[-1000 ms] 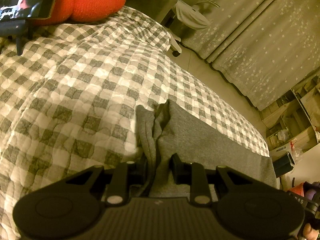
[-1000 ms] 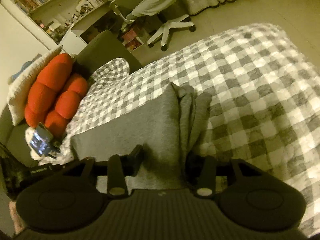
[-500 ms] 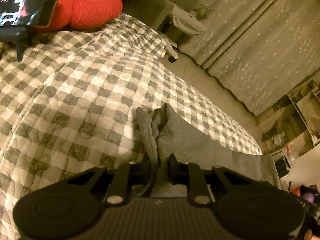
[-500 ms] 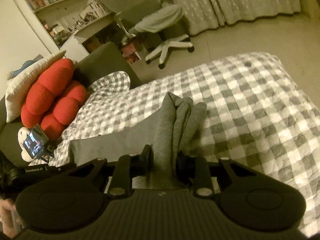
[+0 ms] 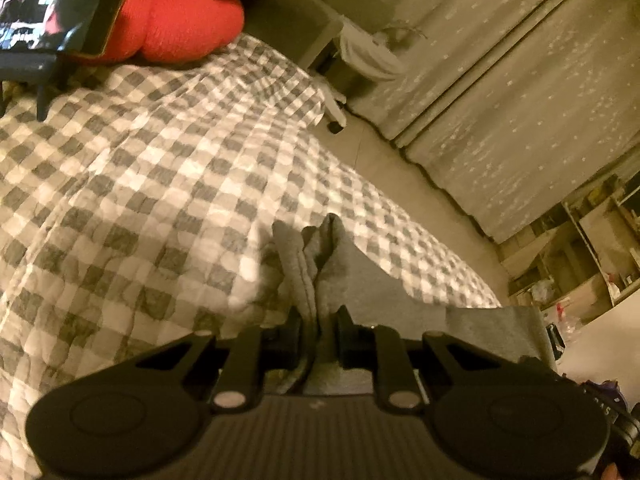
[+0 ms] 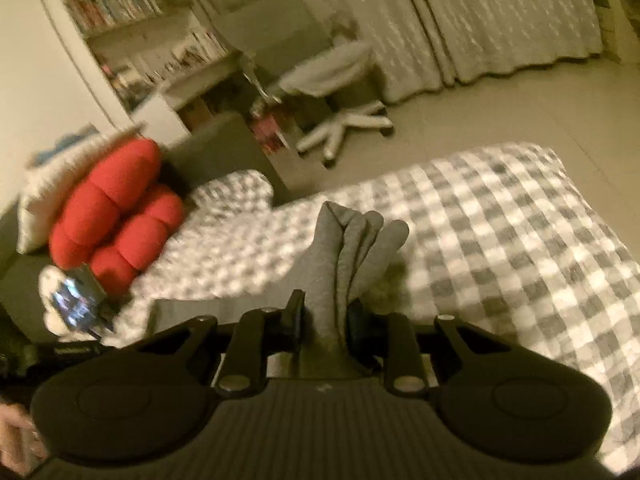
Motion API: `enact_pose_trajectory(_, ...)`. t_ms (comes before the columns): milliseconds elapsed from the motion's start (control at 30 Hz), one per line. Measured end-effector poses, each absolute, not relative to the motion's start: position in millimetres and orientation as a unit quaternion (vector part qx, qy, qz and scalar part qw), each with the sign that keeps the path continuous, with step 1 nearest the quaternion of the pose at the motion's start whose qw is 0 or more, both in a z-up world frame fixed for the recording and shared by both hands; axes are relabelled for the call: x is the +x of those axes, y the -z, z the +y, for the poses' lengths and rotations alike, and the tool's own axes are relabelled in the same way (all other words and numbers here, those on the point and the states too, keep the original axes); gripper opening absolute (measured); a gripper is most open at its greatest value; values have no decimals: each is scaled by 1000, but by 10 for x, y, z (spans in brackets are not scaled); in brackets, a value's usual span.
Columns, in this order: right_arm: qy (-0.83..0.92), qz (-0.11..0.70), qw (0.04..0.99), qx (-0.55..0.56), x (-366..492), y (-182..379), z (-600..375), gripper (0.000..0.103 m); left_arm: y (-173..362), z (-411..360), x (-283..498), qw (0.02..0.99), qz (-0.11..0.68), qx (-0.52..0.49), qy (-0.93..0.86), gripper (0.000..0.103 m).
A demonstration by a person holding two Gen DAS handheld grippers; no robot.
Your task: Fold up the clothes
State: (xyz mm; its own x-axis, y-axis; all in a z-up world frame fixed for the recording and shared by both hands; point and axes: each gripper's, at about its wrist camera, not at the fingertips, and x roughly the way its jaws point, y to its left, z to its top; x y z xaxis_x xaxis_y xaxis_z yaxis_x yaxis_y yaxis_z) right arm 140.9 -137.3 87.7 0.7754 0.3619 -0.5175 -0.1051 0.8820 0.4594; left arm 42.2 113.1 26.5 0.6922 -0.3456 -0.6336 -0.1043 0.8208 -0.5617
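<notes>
A grey garment (image 5: pixel 360 280) lies on the checked quilt (image 5: pixel 140 200) of a bed. My left gripper (image 5: pixel 319 320) is shut on a bunched fold at one end of it, and the cloth stands up in a ridge between the pads. In the right wrist view the same grey garment (image 6: pixel 352 240) rises in several pleats from my right gripper (image 6: pixel 326 308), whose jaws are closing with the pleats pinched between them. The stretch of cloth between the two grips runs along the near edge of the quilt (image 6: pixel 500 240).
Red cushions (image 6: pixel 112 216) and a lit phone on a stand (image 6: pixel 76 300) sit at the head of the bed. Beyond the bed are a white swivel chair (image 6: pixel 340 80), bookshelves (image 6: pixel 120 0), curtains (image 5: pixel 520 80) and bare floor (image 6: pixel 520 112).
Both grippers narrowed onto the bunched grey cloth. The right one rose and tilted up, lifting its pleats off the quilt. The left one barely moved.
</notes>
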Motion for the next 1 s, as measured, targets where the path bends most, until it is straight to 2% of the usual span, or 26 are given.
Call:
enact_pose_trajectory(133,-103,340,912,204,1494,-769,-1366,24,-185,1130,455,868,403,-284,52,17)
enact_pose_trajectory(300,-118,319,918,205,1452,-865,-1343,23,-188,1227,460,862,405,-302,44,20)
enact_pose_trajectory(400,-116,320,920,196,1453,-873,-1314,23,-301,1285,370,879,377,-290,33,27)
enact_pose_trajectory(633,-109,319,922,191,1437,-889,-1271,23,-638,842,76,933,295,-186,91,30)
enact_pose_trajectory(800,-107,311,926,186,1395,-937,-1214,23,-542,236,49,945,287,-96,127,30)
enact_pose_trajectory(1000,-104,306,929,181,1386,-964,-1181,22,-216,-50,123,932,334,-44,137,29)
